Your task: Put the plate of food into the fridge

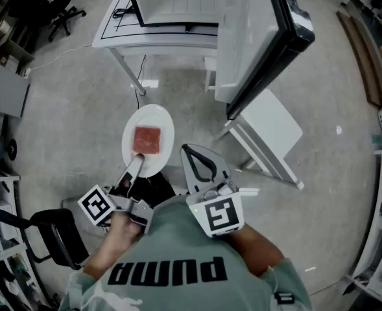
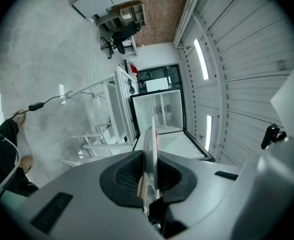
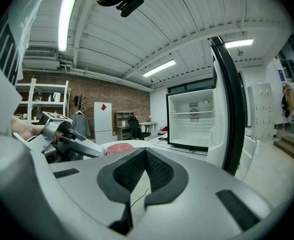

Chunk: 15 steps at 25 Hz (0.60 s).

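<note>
Left tool (image 1: pixel 137 163) pinches the near rim of the white plate (image 1: pixel 159 115); its own view shows the rim edge-on between jaws that are nearly closed on it. A red block of food (image 1: pixel 146 140) sits in the middle of the plate, which is held out level over the bare floor (image 1: pixel 67 102), in front of the person and well apart from the fridge (image 1: pixel 178 5). The right tool (image 1: pixel 189 150) hangs just beside the plate without touching it, its jaws pressed together on nothing.

The fridge stands on a white worktop (image 1: pixel 111 32) ahead, and its door (image 1: pixel 263 37) is swung wide open, with bare shelves inside. So, judging from this, the pick-up and the door opening are done, and the task looks roughly half finished. What remains is carrying the plate forward to the open front, sliding it onto a shelf while keeping it level so the food does not slip, and letting go of the rim.
</note>
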Tool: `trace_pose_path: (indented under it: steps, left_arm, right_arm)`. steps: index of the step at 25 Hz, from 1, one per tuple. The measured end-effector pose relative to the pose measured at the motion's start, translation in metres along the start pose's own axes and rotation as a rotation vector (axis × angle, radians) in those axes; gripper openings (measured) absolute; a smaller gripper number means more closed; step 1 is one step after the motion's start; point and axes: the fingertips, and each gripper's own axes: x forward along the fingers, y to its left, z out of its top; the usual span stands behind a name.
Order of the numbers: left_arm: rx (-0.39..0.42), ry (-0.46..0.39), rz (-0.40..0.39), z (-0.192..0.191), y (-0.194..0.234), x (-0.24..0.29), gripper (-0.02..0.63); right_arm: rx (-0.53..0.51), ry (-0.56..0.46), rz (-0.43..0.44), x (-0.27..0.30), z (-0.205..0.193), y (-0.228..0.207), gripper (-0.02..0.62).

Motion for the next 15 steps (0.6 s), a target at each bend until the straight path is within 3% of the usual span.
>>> trace_pose_path:
  steps: [15]
  left_arm:
    - [-0.002,-0.015,0.005,0.0090,0.0029,-0.0045,0.038]
  right_arm:
    - [0.012,-0.008,0.011,0.0102,0.0025,0.0051,0.005]
